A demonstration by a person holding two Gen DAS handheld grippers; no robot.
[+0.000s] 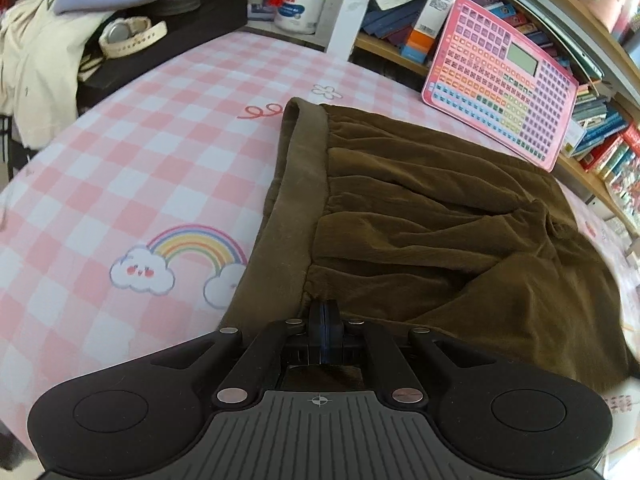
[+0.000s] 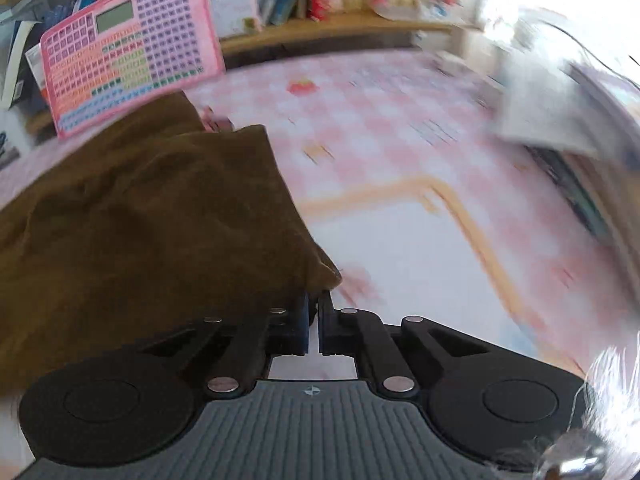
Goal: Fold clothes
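Lying spread across the pink-and-white checked cloth printed with rainbows [image 1: 132,152], the olive-brown gathered garment with a broad plain waistband [image 1: 420,208] was seen flat along its banded side and rumpled toward its far end, just in front of the pink toy keyboard tablet [image 1: 504,80] propped against the wooden bookshelf [image 1: 384,46]. The left gripper [image 1: 324,312] was shown clenched, its fingers pressed together at the near end of the waistband, where the cloth appeared to be pinched between them. The right gripper [image 2: 314,308] was shown nearly closed, a thin slit being left between its fingers, with a corner of the brown cloth draped at its tips; whether that corner was truly gripped could not be told, the more so as the right wrist view was smeared by motion. A fold with both near corners carried together was judged to be in hand, though how far along the folding stood could not be settled. For it to be done well, the two corners would need to be kept level, the near edge kept taut between them, the rumples smoothed, and the tablet kept clear.
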